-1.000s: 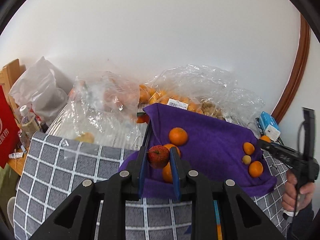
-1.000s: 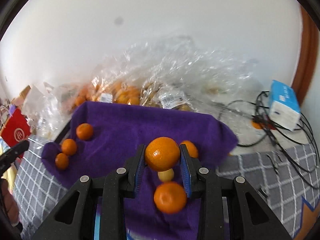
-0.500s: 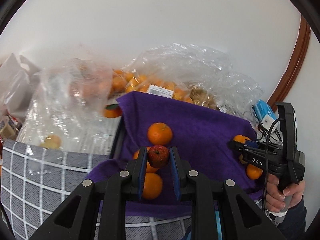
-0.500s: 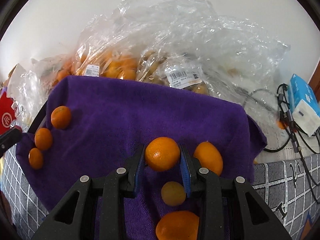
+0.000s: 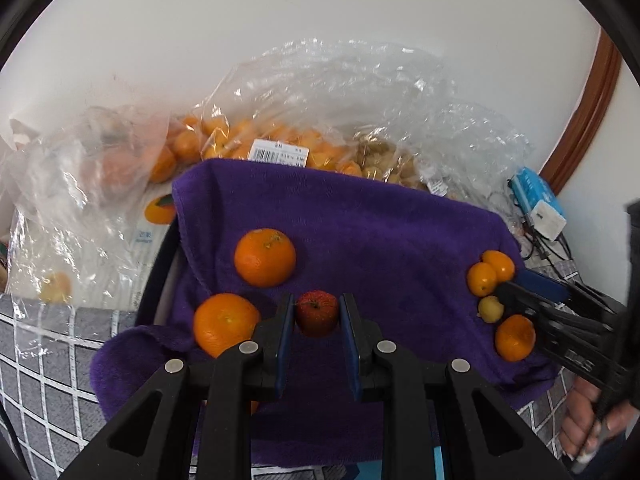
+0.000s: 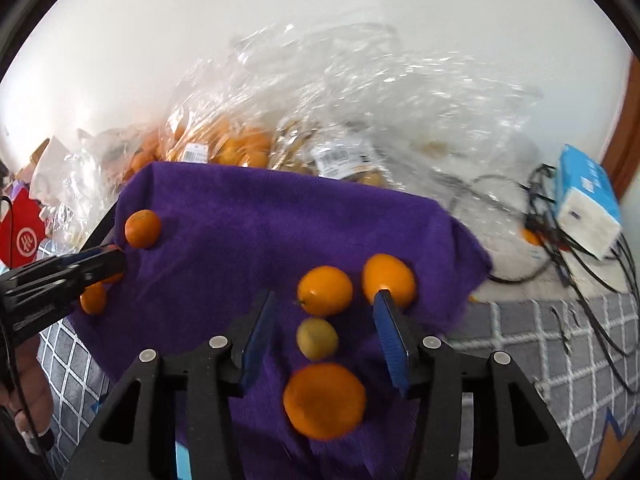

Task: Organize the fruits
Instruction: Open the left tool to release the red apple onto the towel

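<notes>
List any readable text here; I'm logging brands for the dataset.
Nothing reads clearly.
Barcode label on the bag of oranges: print too small.
White package: blue characters, blurred.
Red packet: white round logo, illegible.

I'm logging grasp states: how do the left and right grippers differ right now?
The left gripper is shut on the small red fruit; the right gripper is open and holds nothing. The left's blue pads sit close together; the right's are spread wide around a small yellow fruit. Both hang over the purple towel.
</notes>
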